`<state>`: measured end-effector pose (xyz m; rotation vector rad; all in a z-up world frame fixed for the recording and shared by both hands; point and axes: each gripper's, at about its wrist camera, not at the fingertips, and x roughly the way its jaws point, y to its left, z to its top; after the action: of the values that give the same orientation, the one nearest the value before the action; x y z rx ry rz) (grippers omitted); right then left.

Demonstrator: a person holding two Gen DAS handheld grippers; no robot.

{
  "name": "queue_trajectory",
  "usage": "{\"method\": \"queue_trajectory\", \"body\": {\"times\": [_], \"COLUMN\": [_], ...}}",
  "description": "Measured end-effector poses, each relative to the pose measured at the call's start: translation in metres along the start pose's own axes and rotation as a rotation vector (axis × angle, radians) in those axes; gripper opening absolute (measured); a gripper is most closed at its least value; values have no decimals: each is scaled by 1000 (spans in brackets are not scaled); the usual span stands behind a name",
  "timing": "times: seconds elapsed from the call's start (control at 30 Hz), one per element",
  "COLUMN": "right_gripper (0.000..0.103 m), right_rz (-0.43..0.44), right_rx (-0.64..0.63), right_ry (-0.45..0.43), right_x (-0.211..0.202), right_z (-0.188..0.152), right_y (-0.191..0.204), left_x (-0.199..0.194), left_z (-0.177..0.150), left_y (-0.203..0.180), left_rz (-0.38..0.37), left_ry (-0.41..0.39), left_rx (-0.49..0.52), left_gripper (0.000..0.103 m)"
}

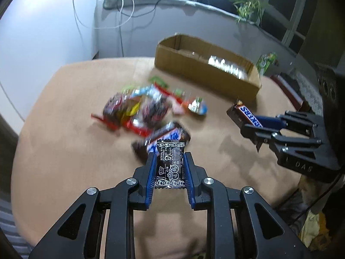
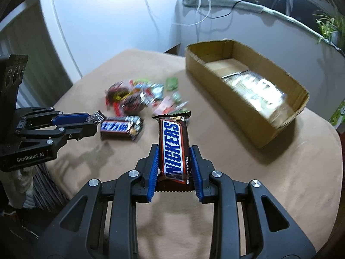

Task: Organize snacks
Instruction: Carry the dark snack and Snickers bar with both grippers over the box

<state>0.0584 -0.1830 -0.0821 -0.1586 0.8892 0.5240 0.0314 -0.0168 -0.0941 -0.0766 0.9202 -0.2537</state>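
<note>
My left gripper (image 1: 169,157) is shut on a small black-and-white candy packet (image 1: 170,165), held above the table. It also shows in the right wrist view (image 2: 92,122). My right gripper (image 2: 174,151) is shut on a Snickers bar (image 2: 174,149), held above the table; it shows in the left wrist view (image 1: 248,120) with the bar (image 1: 243,114). A pile of mixed snacks (image 1: 148,108) lies mid-table, with a second Snickers bar (image 2: 121,127) at its near edge. An open cardboard box (image 2: 263,133) stands at the back right and holds a shiny bag (image 2: 254,90).
The round table (image 1: 64,151) has a tan cloth. A green carton (image 1: 266,61) stands behind the box. A windowsill with a plant (image 1: 248,6) and hanging cables (image 1: 120,21) lies beyond the table. The table's edge falls off at the right (image 2: 338,172).
</note>
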Motion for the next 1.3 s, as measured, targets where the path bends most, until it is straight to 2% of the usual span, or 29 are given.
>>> {"method": "queue_trajectory", "body": {"times": [0.13,0.43,0.73,1.03,1.3], "right_gripper": [30,30,30,30,30], "right_rz": [-27,-98,-151,-170,-185], "right_rx": [25,99,161,221,232], "right_ry": [-25,-84,-76,-31,-9], "right_x": [-7,-19,-4,20,35], "right_z": [14,49,73,82,83], "right_y": [-18,-69,-114,-153,-164], "left_x": [2,24,57,92,119], "left_z": [22,82,136,162,168], "left_y": [-4,-17,-31,-40,-42], "left_rz": [-26,-28,-32,-39,-31], "left_ry": [-42,-97,-115,-87,-42], "left_rx": [-7,37,59,62,61], "left_gripper": [23,23,23,23,23]}}
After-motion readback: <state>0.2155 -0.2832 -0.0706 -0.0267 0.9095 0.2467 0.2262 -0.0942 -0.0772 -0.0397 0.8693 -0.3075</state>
